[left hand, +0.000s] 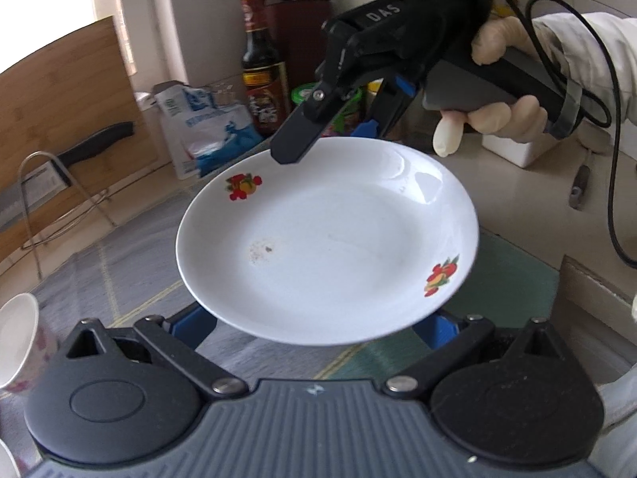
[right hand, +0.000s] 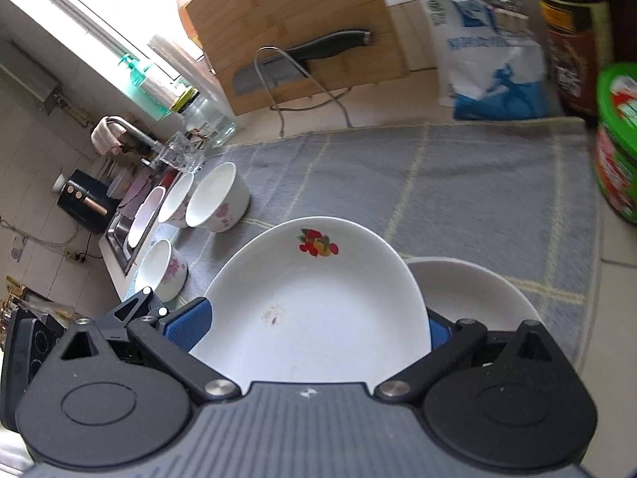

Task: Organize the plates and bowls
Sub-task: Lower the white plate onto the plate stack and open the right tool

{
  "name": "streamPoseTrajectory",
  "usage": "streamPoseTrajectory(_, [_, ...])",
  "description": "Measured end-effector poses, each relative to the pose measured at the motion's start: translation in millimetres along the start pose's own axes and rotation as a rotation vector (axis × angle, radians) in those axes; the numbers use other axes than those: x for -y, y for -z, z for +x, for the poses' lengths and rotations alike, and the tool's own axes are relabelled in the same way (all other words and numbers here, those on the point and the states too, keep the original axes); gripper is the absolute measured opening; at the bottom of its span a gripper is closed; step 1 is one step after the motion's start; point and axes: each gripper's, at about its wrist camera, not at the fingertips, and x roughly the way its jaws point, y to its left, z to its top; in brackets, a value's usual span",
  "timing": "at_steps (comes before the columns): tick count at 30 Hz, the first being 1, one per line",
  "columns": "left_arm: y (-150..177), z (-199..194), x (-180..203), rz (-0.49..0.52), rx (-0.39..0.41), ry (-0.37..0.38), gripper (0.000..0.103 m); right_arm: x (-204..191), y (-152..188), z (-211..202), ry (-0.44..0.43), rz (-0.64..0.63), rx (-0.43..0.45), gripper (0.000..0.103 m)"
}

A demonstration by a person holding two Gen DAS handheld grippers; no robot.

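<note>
A white plate with fruit prints (left hand: 326, 247) is held in the air above a grey checked mat (left hand: 119, 279). My right gripper (left hand: 330, 135) is shut on the plate's far rim. The plate's near edge lies over my left gripper (left hand: 318, 330), whose blue pads (left hand: 191, 324) stand wide apart beneath it. In the right wrist view the plate (right hand: 318, 310) fills the space between the pads (right hand: 187, 324). A second white plate (right hand: 473, 294) lies on the mat behind it. Several white floral bowls (right hand: 217, 199) stand at the mat's left end.
A bamboo board (right hand: 302, 28) with a knife in a wire rack, a blue-white bag (right hand: 481, 51), a dark sauce bottle (left hand: 262, 67) and a green-lidded jar (right hand: 617, 139) stand behind the mat. The sink (right hand: 123, 231) lies left of the bowls. A floral cup (left hand: 20, 342) is near left.
</note>
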Motion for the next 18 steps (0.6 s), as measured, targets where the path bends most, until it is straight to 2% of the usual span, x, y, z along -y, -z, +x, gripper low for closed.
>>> streamPoseTrajectory(8, [-3,15,11,0.031,-0.025,0.038,0.102,23,22,-8,0.012,0.057,0.016,0.103])
streamPoseTrajectory(18, [-6,27,13,0.049,-0.042,0.058,0.102,36,33,-11,0.017,0.101,0.030,0.103])
